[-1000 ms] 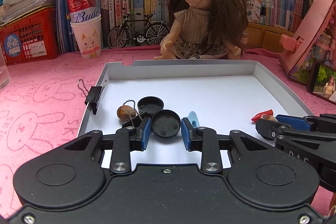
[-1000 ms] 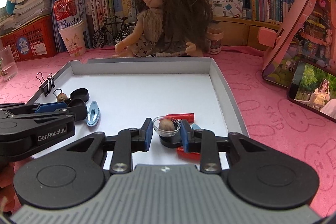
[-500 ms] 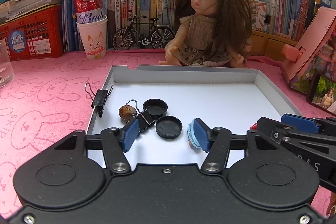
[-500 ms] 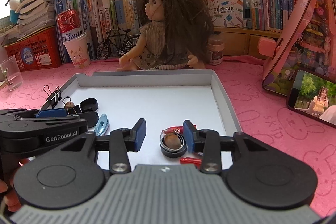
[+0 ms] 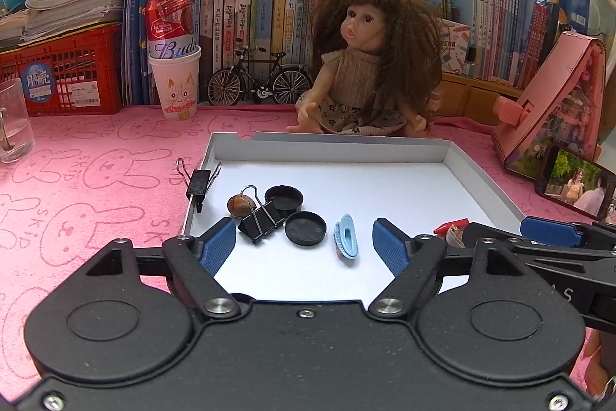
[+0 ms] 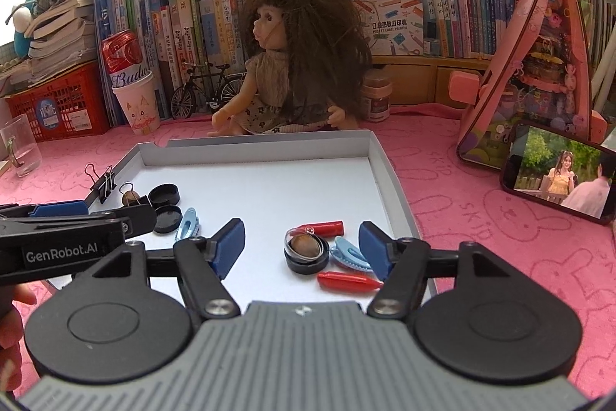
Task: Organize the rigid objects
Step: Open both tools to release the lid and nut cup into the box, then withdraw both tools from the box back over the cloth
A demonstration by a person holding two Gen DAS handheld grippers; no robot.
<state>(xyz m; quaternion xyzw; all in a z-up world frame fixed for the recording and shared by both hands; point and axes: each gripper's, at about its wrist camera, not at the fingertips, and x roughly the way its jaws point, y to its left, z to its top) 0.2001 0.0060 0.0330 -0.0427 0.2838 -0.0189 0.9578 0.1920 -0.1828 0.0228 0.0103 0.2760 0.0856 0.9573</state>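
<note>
Over the white tray's (image 5: pixel 477 180) near edge, both the left tongs (image 5: pixel 304 247) and right tongs (image 6: pixel 302 249) have just been opening and grip nothing.

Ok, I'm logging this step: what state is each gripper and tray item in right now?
Left gripper: open, just been opening, holds nothing.
Right gripper: open, just been opening, holds nothing.
Rim clip: clamped on the tray wall.
Loose clip: lying in tray.
Black caps: lying in tray.
Nut: in clear dish on a cap.
</note>
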